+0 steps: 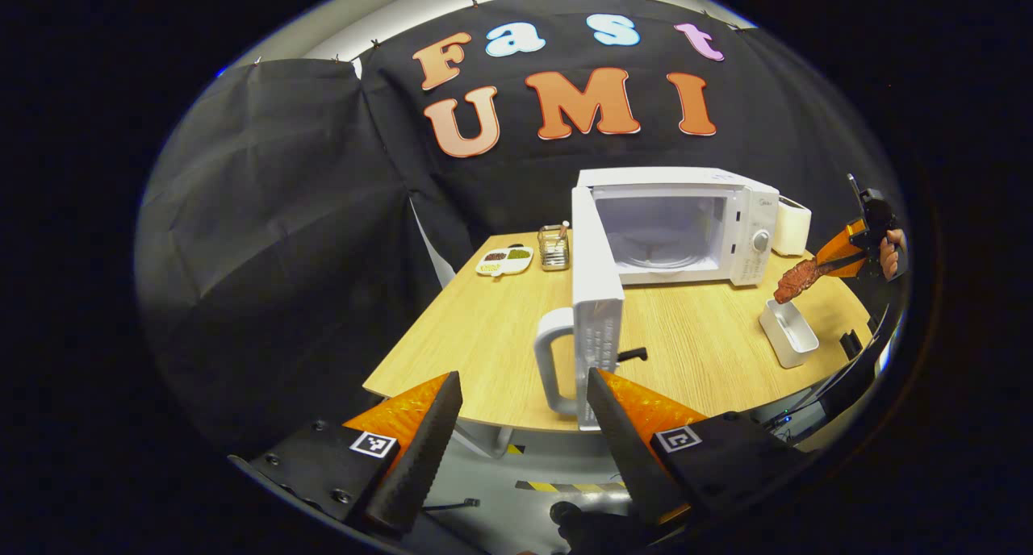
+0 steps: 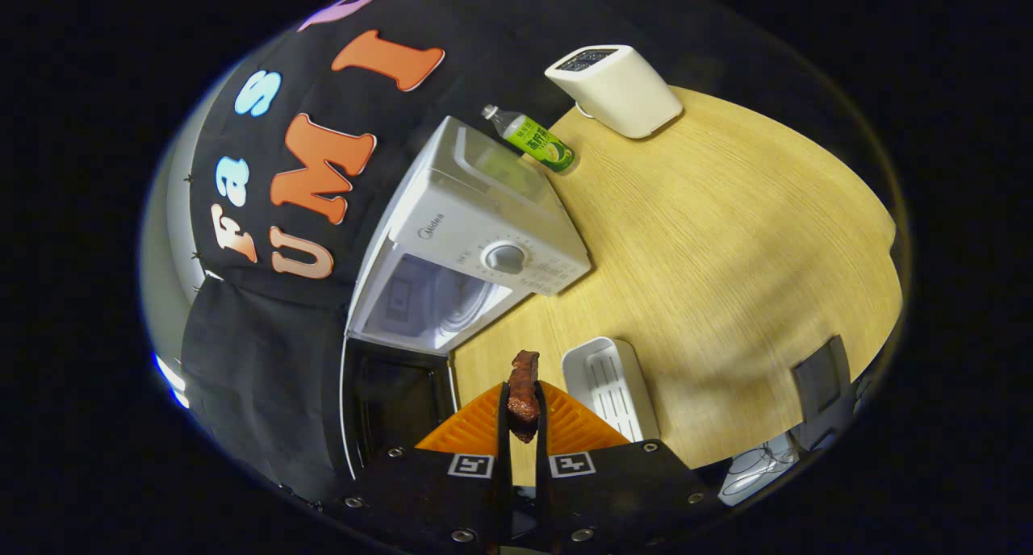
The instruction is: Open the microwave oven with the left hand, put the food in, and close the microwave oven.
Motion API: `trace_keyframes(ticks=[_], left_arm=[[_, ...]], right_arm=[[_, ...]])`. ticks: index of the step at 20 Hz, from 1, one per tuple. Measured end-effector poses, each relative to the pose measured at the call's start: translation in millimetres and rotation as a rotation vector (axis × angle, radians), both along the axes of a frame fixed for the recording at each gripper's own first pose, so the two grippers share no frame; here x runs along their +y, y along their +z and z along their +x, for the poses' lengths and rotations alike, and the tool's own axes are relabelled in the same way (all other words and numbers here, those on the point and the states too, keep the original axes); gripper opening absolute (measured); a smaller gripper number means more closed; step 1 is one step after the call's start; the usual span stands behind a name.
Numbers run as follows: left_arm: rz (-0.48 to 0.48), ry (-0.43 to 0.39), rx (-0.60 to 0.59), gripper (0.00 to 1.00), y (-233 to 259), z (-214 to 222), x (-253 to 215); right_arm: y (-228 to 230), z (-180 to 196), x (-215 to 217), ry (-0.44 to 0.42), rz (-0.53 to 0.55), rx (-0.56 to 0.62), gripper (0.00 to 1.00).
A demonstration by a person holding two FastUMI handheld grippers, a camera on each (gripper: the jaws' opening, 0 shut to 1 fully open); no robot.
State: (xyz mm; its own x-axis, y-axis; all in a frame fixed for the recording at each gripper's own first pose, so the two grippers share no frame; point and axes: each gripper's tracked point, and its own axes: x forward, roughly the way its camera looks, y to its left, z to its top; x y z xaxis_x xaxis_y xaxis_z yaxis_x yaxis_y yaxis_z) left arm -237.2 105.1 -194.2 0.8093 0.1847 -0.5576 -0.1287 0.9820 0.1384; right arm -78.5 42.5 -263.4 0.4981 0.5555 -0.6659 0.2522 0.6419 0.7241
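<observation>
The microwave oven [image 1: 686, 224] stands at the back of the wooden tabletop [image 1: 492, 337], its door [image 1: 595, 297] swung fully out toward the left claw [image 1: 520, 414], which is spread wide just short of the door's handle [image 1: 553, 369], touching nothing; the right claw [image 2: 523, 414] is clamped on a reddish-brown piece of meat [image 2: 524, 390], raised above the white tray [image 2: 611, 384], in front of the oven's control panel [image 2: 516, 264]; a toaster [image 2: 617, 87] and green bottle [image 2: 537, 139] stand behind.

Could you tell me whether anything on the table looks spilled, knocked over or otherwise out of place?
Nothing stands out. The microwave door is open as the task requires, the right gripper holds the food, and the white tray sits upright.
</observation>
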Motion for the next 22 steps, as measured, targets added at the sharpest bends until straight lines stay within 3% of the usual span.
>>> trace_keyframes(ticks=[6, 7, 8, 11, 12, 15, 16, 17, 18, 19, 22], left_arm=[[-0.015, -0.046, -0.066, 1.00, 21, 25, 20], [-0.020, -0.053, -0.077, 0.92, 26, 30, 22], [-0.027, -0.057, -0.093, 1.00, 30, 33, 25], [-0.038, -0.063, -0.126, 1.00, 43, 42, 33], [-0.040, -0.060, -0.135, 0.92, 46, 46, 35], [-0.054, -0.056, -0.152, 1.00, 52, 52, 39], [-0.057, -0.056, -0.158, 0.92, 55, 56, 40], [-0.059, -0.057, -0.161, 0.92, 56, 59, 40], [-0.061, -0.057, -0.162, 1.00, 57, 62, 42], [-0.064, -0.055, -0.166, 0.92, 58, 67, 43], [-0.070, -0.061, -0.173, 0.92, 63, 77, 43]], right_arm=[[27, 11, 64, -0.053, 0.076, -0.066, 0.11], [30, 13, 74, -0.063, 0.088, -0.076, 0.11], [33, 17, 83, -0.075, 0.098, -0.089, 0.11], [34, 30, 108, -0.113, 0.123, -0.110, 0.11], [32, 35, 114, -0.128, 0.125, -0.111, 0.11], [27, 51, 134, -0.170, 0.133, -0.125, 0.11], [27, 56, 140, -0.185, 0.141, -0.132, 0.11], [28, 62, 146, -0.202, 0.151, -0.142, 0.11], [27, 70, 150, -0.229, 0.157, -0.151, 0.11], [26, 77, 152, -0.262, 0.164, -0.160, 0.11], [16, 97, 158, -0.348, 0.181, -0.176, 0.11]])
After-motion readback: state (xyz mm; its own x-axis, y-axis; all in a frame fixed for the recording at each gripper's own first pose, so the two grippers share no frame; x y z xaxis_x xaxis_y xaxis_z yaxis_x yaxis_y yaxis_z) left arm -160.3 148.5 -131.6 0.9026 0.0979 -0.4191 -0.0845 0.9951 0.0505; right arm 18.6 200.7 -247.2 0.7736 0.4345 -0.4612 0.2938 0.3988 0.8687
